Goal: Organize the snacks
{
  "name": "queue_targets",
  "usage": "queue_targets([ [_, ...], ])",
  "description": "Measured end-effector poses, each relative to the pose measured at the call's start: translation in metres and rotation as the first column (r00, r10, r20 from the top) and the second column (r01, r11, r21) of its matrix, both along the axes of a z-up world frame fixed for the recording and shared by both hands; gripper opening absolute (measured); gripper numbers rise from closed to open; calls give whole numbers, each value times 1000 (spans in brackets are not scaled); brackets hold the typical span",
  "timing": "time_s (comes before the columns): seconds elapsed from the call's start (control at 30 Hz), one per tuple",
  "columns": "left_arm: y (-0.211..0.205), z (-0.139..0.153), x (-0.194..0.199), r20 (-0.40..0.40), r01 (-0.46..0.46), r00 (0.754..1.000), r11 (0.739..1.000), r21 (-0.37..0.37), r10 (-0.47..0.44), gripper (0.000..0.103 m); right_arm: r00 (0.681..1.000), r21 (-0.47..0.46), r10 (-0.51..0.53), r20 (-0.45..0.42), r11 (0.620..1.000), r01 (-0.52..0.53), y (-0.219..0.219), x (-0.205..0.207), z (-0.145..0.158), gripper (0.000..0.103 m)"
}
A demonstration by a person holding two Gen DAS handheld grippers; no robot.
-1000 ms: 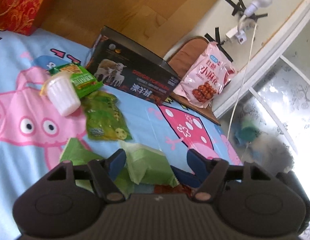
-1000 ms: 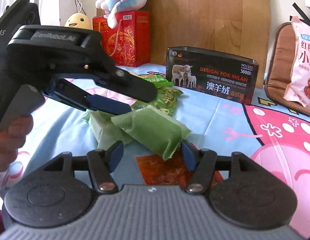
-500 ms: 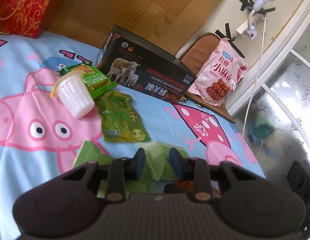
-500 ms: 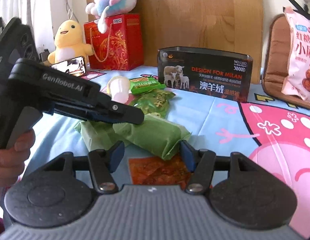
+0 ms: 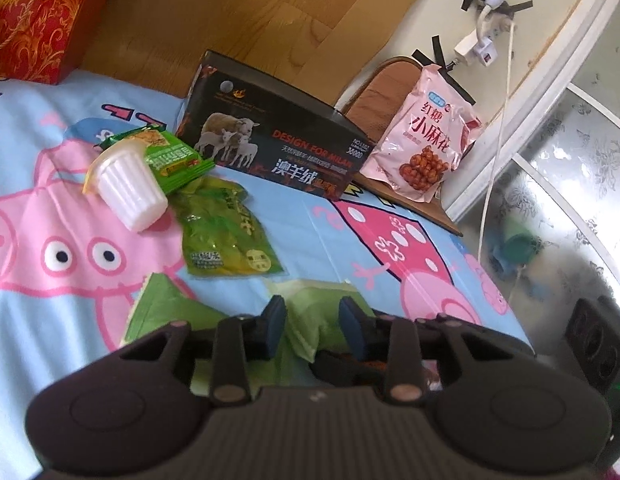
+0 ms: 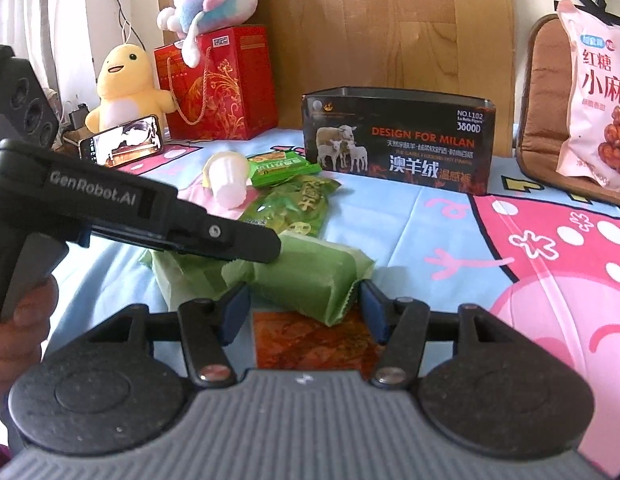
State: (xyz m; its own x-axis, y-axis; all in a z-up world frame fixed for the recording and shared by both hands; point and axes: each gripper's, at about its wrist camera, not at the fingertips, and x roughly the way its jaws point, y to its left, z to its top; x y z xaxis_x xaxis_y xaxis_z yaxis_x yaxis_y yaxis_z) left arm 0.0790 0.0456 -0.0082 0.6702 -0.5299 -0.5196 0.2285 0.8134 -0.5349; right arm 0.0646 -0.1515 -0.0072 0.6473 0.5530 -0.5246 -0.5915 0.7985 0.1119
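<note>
My left gripper [image 5: 312, 326] is shut on a pale green snack packet [image 5: 316, 312], gripping its end just above the bedsheet; it shows from the side in the right wrist view [image 6: 266, 250], clamped on the same packet [image 6: 310, 276]. A second pale green packet [image 5: 162, 308] lies to its left. My right gripper [image 6: 304, 310] is open, low over an orange-red snack packet [image 6: 314, 340]. Farther off lie a yellow-green packet [image 5: 224, 232], a white jelly cup [image 5: 128, 190] and a bright green packet [image 5: 174, 158]. A black open box [image 6: 398, 140] stands behind them.
A pink snack bag [image 5: 424, 140] leans on a brown cushion [image 6: 538, 120] at the right. A red gift bag [image 6: 218, 84], plush toys [image 6: 124, 84] and a phone [image 6: 122, 146] stand at the back left. The bed edge drops off to the right [image 5: 510, 320].
My left gripper closed from wide open onto the pale green packet and moved slightly forward. My right gripper stayed open over the orange-red packet.
</note>
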Motion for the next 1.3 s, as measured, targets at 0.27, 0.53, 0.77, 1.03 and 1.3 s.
queue_targets([
  [0.27,1,-1,-1,5,-1,1000,1000,3,1,33,1000,0,0,3,1000,0,0,0,0,61],
  [0.53,1,-1,-1,4,-1,1000,1000,3,1,33,1000,-2,0,6,1000,0,0,-1,-1,61],
  [0.77,0,-1,-1,6,0,1000,1000,5,0,33,1000,-6,-1,9,1000,1,1,-1,-1,62],
  [1.03,0,-1,-1,5,-1,1000,1000,4,1,33,1000,-5,-5,12,1000,5,0,0,-2,62],
  [1.3,0,-1,-1,5,-2,1000,1000,4,2,33,1000,-29,10,20,1000,-10,5,-2,-3,71],
])
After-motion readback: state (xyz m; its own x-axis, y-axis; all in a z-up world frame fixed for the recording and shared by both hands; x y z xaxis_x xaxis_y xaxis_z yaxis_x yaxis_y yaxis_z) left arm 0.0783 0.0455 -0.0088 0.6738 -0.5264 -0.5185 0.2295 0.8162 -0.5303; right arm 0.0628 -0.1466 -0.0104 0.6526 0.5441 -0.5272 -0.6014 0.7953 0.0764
